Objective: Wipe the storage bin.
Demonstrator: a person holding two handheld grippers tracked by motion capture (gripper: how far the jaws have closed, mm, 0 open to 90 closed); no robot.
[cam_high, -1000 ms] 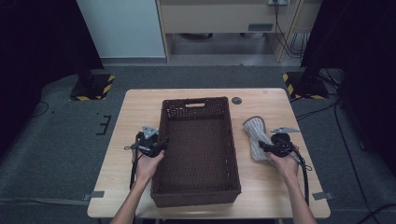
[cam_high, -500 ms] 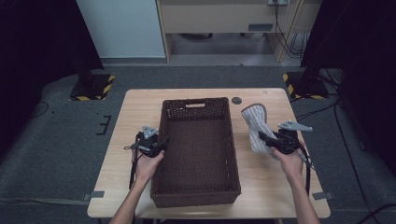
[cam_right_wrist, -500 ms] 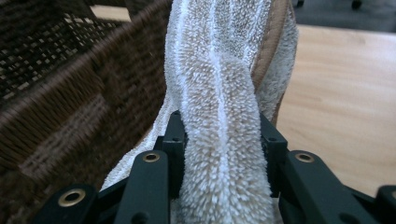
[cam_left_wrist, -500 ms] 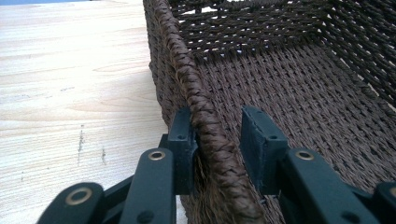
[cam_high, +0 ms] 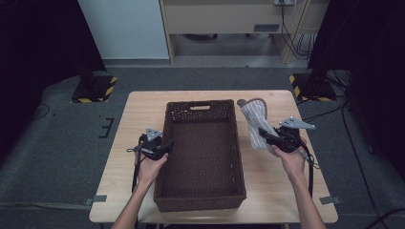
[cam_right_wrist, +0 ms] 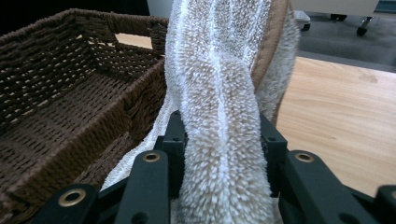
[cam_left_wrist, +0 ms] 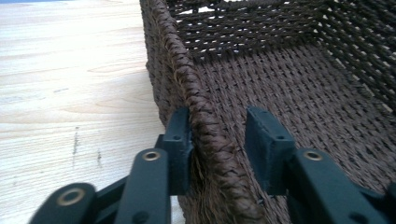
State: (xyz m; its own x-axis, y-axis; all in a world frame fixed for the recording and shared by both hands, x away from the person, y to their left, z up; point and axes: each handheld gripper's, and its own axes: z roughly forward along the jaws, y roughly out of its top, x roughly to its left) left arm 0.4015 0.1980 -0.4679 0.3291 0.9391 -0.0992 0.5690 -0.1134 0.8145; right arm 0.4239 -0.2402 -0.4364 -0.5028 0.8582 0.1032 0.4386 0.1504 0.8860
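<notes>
A dark brown woven basket (cam_high: 200,104) stands in the middle of the wooden table (cam_high: 143,109). My left gripper (cam_high: 165,145) is at its left rim. In the left gripper view the jaws (cam_left_wrist: 219,135) straddle the rim (cam_left_wrist: 187,70); they have just been opening, one pad rests against the weave and the other stands off it. My right gripper (cam_high: 262,133) is shut on a fluffy striped cloth (cam_high: 253,117) with a brown edge, held upright above the table beside the basket's right wall. In the right gripper view the cloth (cam_right_wrist: 219,70) rises between the pads (cam_right_wrist: 222,140).
A small dark round object (cam_high: 240,101) lies on the table behind the cloth. Yellow-and-black stand bases (cam_high: 93,90) sit on the floor at both far corners. Bare table (cam_right_wrist: 336,107) lies right of the basket (cam_right_wrist: 70,93).
The right gripper has lifted the cloth off the table and turned it upright, closer to the basket. The left hand has stayed at the basket's rim.
</notes>
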